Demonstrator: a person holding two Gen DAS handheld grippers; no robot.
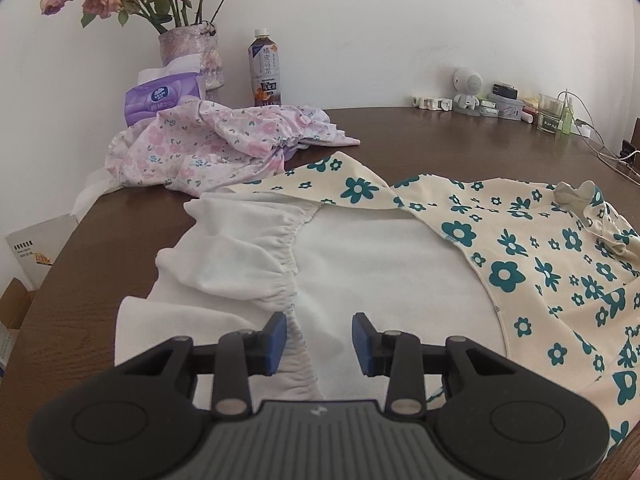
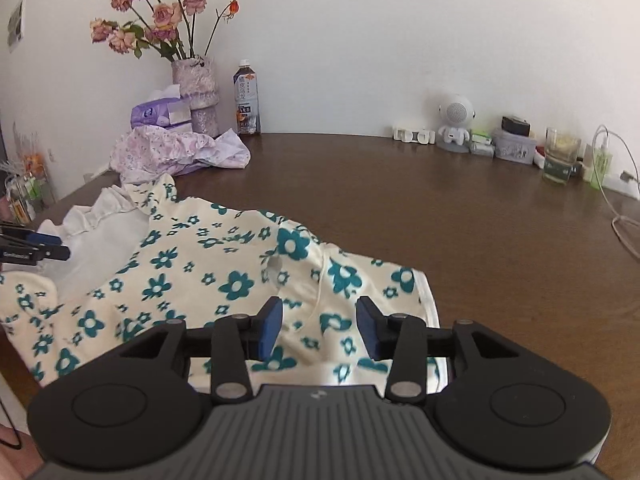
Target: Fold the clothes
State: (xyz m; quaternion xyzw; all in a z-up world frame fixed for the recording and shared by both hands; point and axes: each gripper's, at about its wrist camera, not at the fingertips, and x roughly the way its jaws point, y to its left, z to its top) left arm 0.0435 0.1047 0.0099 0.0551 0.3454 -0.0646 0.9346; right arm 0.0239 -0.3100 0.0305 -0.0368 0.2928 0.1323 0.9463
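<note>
left gripper (image 1: 319, 342) jaws were apart, nothing between them, hovering over the white inner side of the cream garment (image 1: 540, 264) near its gathered elastic edge (image 1: 280, 276). blue pads (image 1: 277, 344) were clear of the cloth as far as i could tell.

right gripper (image 2: 319, 330) jaws were also apart, empty, sitting over the printed side of the same garment, close to its near right corner. a thin white drawstring (image 2: 320, 300) ran down the fabric between the fingers.

garment lay spread on the brown table (image 2: 440, 208), teal flower print outward, one part flipped back to show the white lining (image 1: 380, 264). in the right wrist view the left gripper's fingertips showed at the far left edge, over the white ruffle.

second garment, pink floral (image 1: 208, 144), was bunched in a heap at the back left of the table, touching the cream one's far edge or just beside it, couldn't tell which.

behind the heap: purple tissue pack (image 1: 162, 98), vase (image 1: 192, 54) with dried roses, tea bottle (image 1: 265, 70), all against the wall. back right: small white robot-shaped figure (image 1: 468, 90), a tin (image 1: 506, 106), a glass (image 1: 552, 114), white cables (image 1: 600, 140).
</note>
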